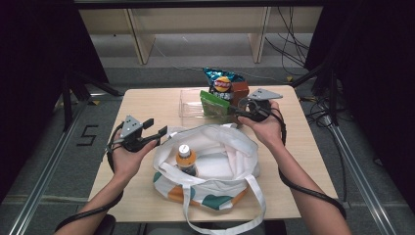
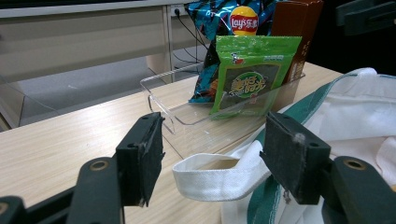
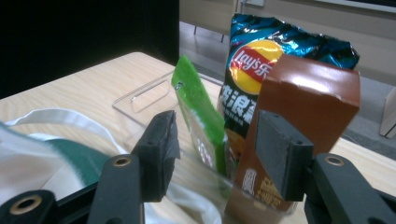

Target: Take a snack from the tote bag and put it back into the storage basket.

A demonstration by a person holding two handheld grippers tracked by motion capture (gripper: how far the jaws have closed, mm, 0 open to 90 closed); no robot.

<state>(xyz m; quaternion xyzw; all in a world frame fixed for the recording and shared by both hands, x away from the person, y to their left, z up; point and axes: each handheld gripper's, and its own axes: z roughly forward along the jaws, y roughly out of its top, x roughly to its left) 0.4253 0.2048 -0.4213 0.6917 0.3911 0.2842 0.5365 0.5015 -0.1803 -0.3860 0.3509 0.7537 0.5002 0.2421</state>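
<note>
My right gripper (image 3: 212, 154), jaws spread and empty, should straddle the flat green snack packet (image 3: 198, 114) squarely before pinching; left gripper (image 2: 212, 156) waits unclenched.

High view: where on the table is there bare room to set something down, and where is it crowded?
Bare wood lies along the table left of the clear tray, and on the right edge beyond the right gripper. The tray's left half is empty too. It is crowded at the tray's right end, with chips bag, green packet and brown box, and around the tote bag.
</note>
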